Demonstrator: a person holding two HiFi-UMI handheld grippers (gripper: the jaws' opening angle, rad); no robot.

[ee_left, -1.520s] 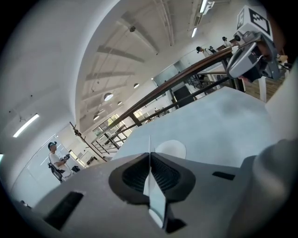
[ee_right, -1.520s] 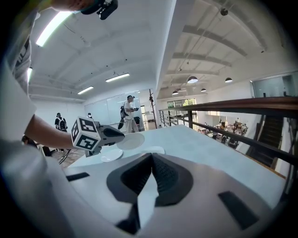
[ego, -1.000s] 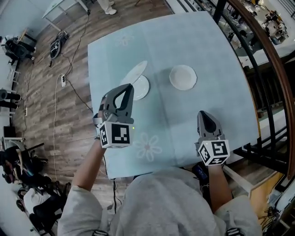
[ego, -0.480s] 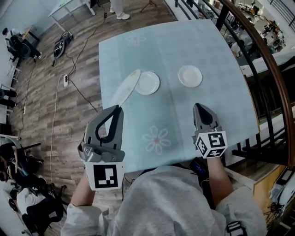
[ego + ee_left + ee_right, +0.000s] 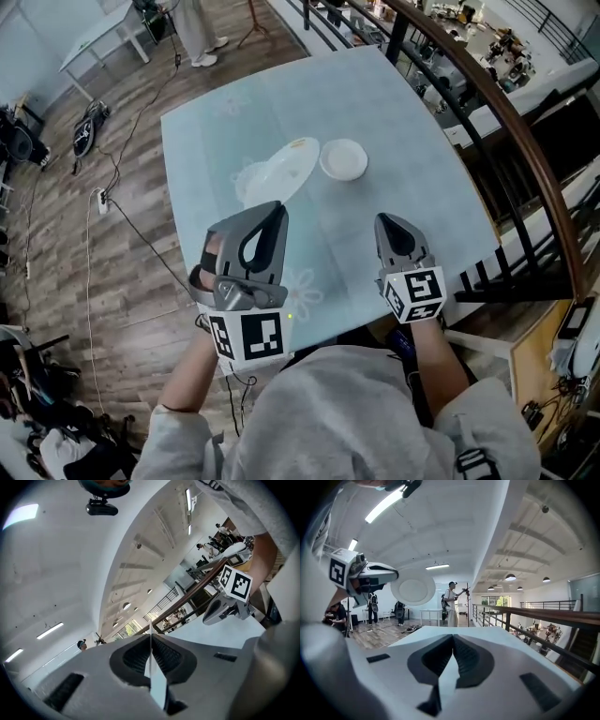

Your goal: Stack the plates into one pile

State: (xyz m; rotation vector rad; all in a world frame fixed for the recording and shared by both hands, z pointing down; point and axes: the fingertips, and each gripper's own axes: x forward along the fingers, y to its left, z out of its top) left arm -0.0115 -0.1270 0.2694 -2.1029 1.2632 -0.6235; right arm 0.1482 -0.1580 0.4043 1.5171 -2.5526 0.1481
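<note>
**Holding one plate by its rim above the table**

Seen from the head view, the left gripper (image 5: 269, 210) pinches the near rim of a white plate (image 5: 286, 169). The plate hangs tilted in the air over the middle of a pale blue table (image 5: 403, 122). The left gripper view shows the jaws pressed onto a thin white edge and nothing more of the plate. The right gripper (image 5: 393, 219) is pressed together on nothing and hovers over the table's near edge. A small plate (image 5: 343, 159) lies flat on the table, just right of the held one. A paler patch shows partly beneath the held plate on its left. It may be another plate, but too much of it is hidden to say.

The likely trouble is the grip: only a narrow bite of rim is held, so the tilted plate could swing or slip out if moved sharply. Lowered at this tilt, its far edge could strike the small plate and chip it or push it away.

The table is otherwise bare, so there is open surface all round the plates. Its left edge drops to a wooden floor (image 5: 112, 244) strewn with cables, and a railing (image 5: 525, 150) runs close beyond the right edge — the centre is the safer place for the pile.
</note>
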